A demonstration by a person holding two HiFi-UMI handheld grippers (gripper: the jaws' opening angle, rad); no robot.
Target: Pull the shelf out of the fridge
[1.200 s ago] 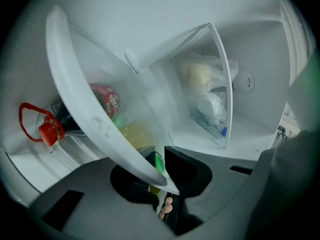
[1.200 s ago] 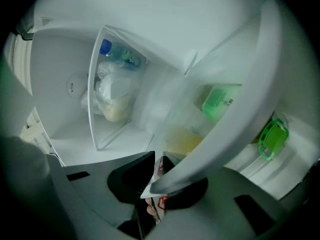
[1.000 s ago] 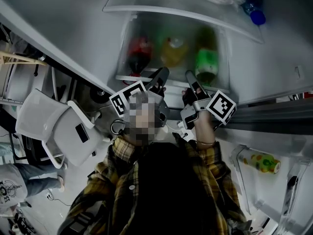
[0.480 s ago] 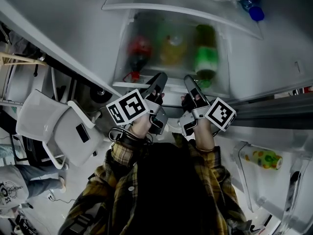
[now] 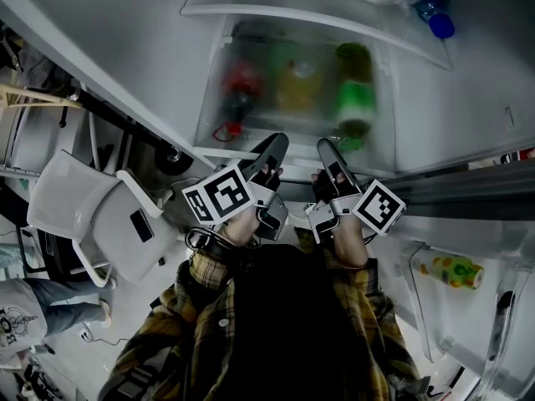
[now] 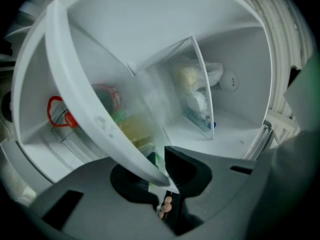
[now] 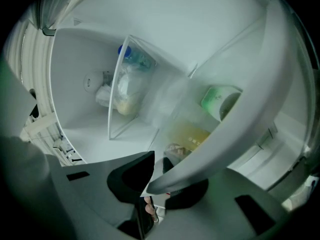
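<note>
The shelf (image 5: 292, 152) is a clear tray with a white front rim, low in the open fridge. It holds a red bottle (image 5: 237, 90), a yellow bottle (image 5: 298, 86) and a green bottle (image 5: 354, 90), all blurred. My left gripper (image 5: 272, 150) is shut on the rim left of the middle, and my right gripper (image 5: 328, 152) is shut on it a little to the right. In the left gripper view the rim (image 6: 95, 109) runs slantwise down into the left gripper (image 6: 166, 178). In the right gripper view the rim (image 7: 240, 114) runs down into the right gripper (image 7: 156, 178).
A glass shelf (image 5: 284, 11) above carries a blue-capped bottle (image 5: 438, 25) and bagged food (image 6: 196, 91). The open door's bin at lower right holds a small bottle (image 5: 448, 271). A white chair (image 5: 92, 215) stands at the left, with another person (image 5: 33, 316) beyond it.
The shelf and its bottles have slid out of the fridge towards me. Both grippers have come back with its rim, still shut on it.
</note>
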